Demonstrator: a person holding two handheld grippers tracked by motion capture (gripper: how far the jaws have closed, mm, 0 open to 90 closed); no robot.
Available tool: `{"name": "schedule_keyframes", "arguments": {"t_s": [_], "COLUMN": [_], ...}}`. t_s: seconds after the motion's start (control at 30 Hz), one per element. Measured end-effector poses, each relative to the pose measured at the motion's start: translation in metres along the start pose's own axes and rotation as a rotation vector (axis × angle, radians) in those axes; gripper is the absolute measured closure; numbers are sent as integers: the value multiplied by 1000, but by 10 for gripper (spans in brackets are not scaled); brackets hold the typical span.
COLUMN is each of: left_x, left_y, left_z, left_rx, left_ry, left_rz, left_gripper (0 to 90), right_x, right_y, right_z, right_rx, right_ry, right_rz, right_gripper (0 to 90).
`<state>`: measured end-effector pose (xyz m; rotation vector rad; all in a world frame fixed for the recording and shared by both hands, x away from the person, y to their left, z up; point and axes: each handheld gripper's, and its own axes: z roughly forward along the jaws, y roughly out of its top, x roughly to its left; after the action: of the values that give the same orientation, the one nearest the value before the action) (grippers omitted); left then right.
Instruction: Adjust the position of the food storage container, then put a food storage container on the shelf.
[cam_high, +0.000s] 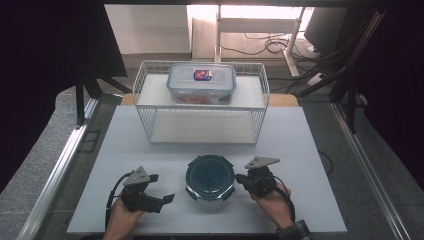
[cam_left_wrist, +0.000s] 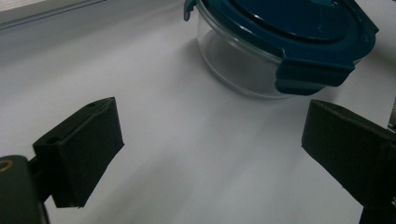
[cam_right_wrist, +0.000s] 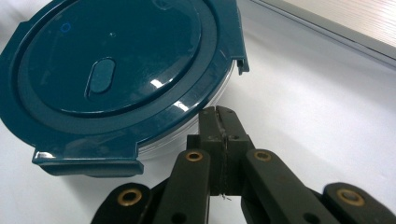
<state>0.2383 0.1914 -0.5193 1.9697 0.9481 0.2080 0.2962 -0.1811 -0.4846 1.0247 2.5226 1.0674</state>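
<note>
A round glass container with a dark teal clip lid (cam_high: 210, 176) stands on the white table top near the front. My left gripper (cam_high: 162, 188) is to its left, open, with nothing between its black pads (cam_left_wrist: 79, 154); the container (cam_left_wrist: 280, 42) lies ahead of it and to the right. My right gripper (cam_high: 241, 178) is at the container's right side, shut with its jaws pressed together. Its tip (cam_right_wrist: 219, 121) sits right at the glass rim under the lid (cam_right_wrist: 121, 70); whether it touches, I cannot tell.
A white wire rack (cam_high: 202, 120) stands at the back of the table. On its top shelf rests a clear rectangular box with a labelled lid (cam_high: 201, 82). Metal rails (cam_high: 65, 155) run along both table sides.
</note>
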Motion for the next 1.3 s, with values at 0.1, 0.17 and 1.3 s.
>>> {"name": "schedule_keyframes", "arguments": {"t_s": [0.1,0.17,1.3], "left_x": [-1,-3,-12], "left_y": [-1,-1,-16], "left_z": [-1,-1,-12], "left_rx": [4,8,58], "left_ry": [6,9,84], "left_rz": [5,12,66], "left_gripper": [48,48,36], "right_x": [4,7,7], "right_y": [2,3,-30], "right_z": [4,6,-21], "right_rx": [-6,-11,-89], "right_ry": [10,12,40], "right_rz": [-8,-15,-118], "right_gripper": [894,894,26]}}
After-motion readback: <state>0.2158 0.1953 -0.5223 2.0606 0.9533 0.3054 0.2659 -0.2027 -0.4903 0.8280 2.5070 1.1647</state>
